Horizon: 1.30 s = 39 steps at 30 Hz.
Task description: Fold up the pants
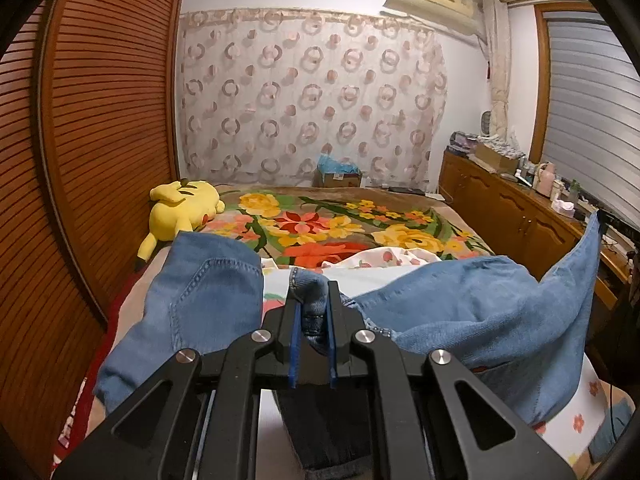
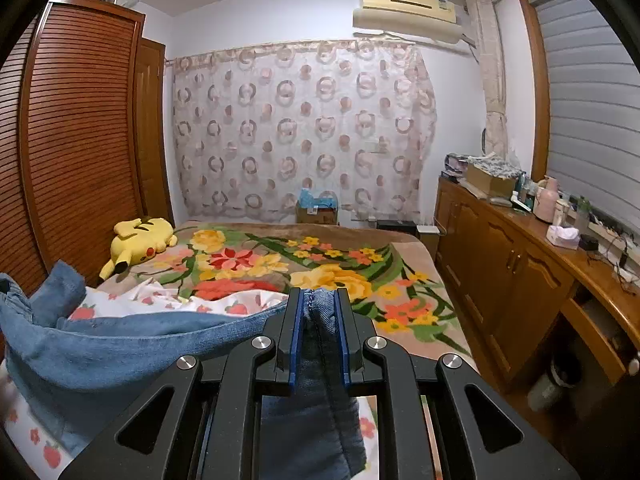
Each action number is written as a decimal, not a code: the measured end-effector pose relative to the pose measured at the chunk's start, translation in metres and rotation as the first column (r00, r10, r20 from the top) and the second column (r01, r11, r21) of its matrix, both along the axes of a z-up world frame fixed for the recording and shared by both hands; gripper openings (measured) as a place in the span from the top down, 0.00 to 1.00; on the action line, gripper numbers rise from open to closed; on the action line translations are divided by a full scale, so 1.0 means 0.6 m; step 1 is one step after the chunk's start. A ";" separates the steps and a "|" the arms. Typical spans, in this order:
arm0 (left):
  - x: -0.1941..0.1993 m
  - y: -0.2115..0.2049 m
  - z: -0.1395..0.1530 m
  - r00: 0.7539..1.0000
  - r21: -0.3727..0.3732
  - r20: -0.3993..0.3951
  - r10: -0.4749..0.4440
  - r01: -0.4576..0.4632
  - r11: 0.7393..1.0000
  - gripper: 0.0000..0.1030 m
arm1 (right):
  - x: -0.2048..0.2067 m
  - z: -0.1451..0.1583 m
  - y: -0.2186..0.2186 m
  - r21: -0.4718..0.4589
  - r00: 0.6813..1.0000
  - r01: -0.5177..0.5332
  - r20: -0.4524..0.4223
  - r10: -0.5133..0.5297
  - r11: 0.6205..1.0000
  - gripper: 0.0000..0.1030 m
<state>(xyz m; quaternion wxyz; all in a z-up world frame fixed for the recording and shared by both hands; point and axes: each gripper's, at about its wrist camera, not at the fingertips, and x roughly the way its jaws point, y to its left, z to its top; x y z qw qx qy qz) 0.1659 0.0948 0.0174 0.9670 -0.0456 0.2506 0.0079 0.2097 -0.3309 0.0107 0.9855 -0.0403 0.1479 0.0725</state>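
Blue denim pants (image 1: 472, 304) hang stretched between my two grippers above the near end of the bed. My left gripper (image 1: 313, 286) is shut on a bunched bit of the pants' edge, which fills the gap between its blue pads. To its left a part with a stitched back pocket (image 1: 208, 292) droops down; to its right the cloth rises to a high point at the frame's edge. My right gripper (image 2: 319, 294) is shut on another seamed edge of the pants (image 2: 120, 344), which sag away to the left of it.
The bed carries a flowered blanket (image 1: 340, 224) and a white strawberry-print sheet (image 2: 176, 300). A yellow plush toy (image 1: 180, 210) lies by the slatted wooden wardrobe (image 1: 100, 140) on the left. A wooden sideboard (image 2: 512, 264) with clutter runs along the right. A cardboard box (image 1: 340, 178) stands beyond the bed.
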 end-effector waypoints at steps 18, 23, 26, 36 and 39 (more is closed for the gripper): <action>0.146 0.002 -0.080 0.987 0.013 -0.159 0.006 -0.004 1.000 0.87 | 0.191 -0.064 0.048 -0.073 0.989 0.018 -0.147 -0.029 0.997 0.86; 0.144 0.007 -0.080 0.984 0.000 -0.177 -0.002 0.002 1.000 0.72 | 0.218 -0.059 0.053 -0.083 0.979 0.029 -0.200 -0.046 0.996 0.85; 0.132 0.006 -0.073 0.985 0.014 -0.172 -0.006 0.008 1.000 0.62 | 0.224 -0.044 0.049 -0.062 0.974 0.026 -0.223 -0.040 0.998 0.85; 0.106 0.001 -0.074 0.983 -0.004 -0.178 -0.050 0.051 0.999 0.26 | 0.195 0.003 0.079 -0.041 0.980 -0.005 -0.201 -0.004 0.999 0.61; 0.099 -0.008 -0.083 0.981 -0.007 -0.179 -0.069 0.068 0.998 0.26 | 0.168 0.008 0.102 -0.017 0.979 -0.072 -0.193 0.067 0.997 0.58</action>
